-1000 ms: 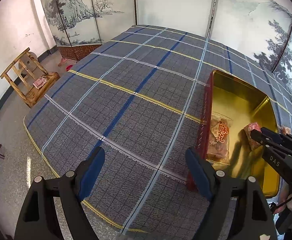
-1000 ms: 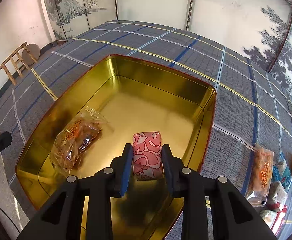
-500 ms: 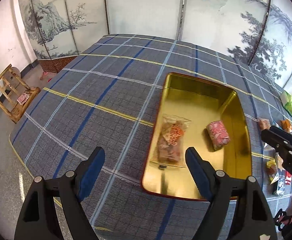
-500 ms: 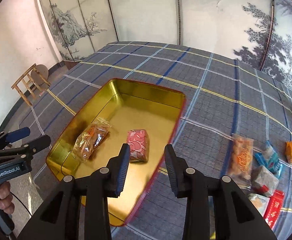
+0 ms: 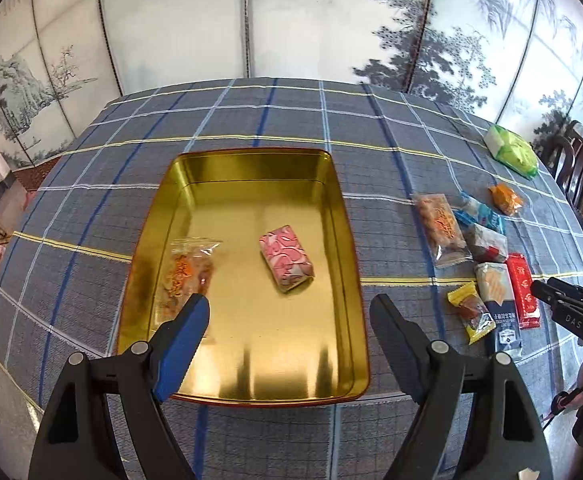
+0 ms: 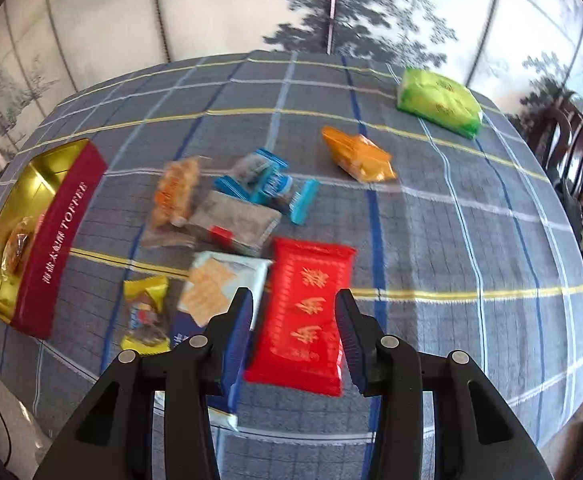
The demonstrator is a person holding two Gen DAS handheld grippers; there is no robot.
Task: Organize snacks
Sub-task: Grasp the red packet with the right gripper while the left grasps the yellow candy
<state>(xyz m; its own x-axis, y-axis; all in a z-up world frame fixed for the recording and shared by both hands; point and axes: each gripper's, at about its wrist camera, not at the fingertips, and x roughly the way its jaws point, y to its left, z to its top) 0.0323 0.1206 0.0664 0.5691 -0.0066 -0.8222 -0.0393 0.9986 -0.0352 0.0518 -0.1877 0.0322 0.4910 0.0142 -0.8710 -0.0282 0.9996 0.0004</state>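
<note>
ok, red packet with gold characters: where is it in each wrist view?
Left wrist: red packet lies at the right edge of the snack pile, right of the gold tin, just ahead of the right gripper.
Right wrist: red packet sits low centre, framed by the open jaws of the right gripper.
Shared landmark: the white cracker packet lies directly on its left in both views.
</note>
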